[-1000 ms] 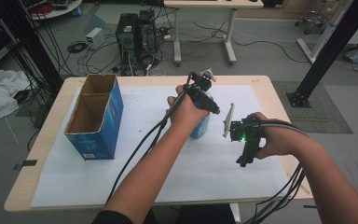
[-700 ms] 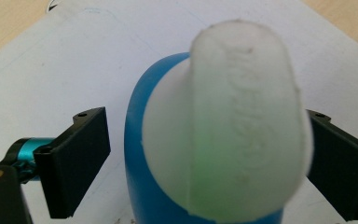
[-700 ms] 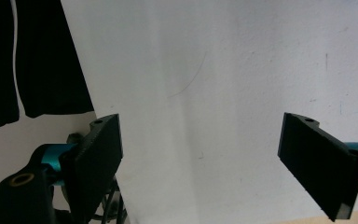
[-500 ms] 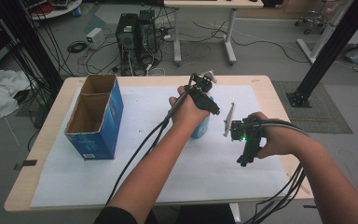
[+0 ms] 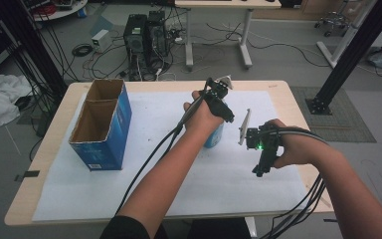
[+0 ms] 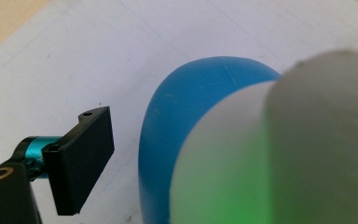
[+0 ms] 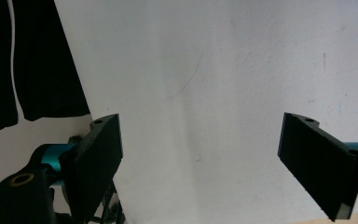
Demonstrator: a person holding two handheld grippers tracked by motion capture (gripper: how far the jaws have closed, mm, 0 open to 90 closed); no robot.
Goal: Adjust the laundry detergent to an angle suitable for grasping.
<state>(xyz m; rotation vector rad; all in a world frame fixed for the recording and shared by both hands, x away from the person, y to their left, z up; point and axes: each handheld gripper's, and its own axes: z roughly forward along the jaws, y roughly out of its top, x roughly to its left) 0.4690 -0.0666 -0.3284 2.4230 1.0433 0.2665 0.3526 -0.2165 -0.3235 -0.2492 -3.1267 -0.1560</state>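
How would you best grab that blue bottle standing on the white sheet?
Grip the blue bottle across its round body, coming from above or the side: it seems to stand upright, its curved wall suiting two flat fingers. The left gripper already hangs over it.

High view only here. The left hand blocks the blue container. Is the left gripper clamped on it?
Observer: No. The left gripper's jaws have just been closing with the blue container seemingly between them, but paper shows between the visible jaw and it.
Operator: Other jaw?
Observer: Hidden behind a grey blur.
Operator: Right gripper?
Observer: The right gripper is open wide, with nothing between its jaws.
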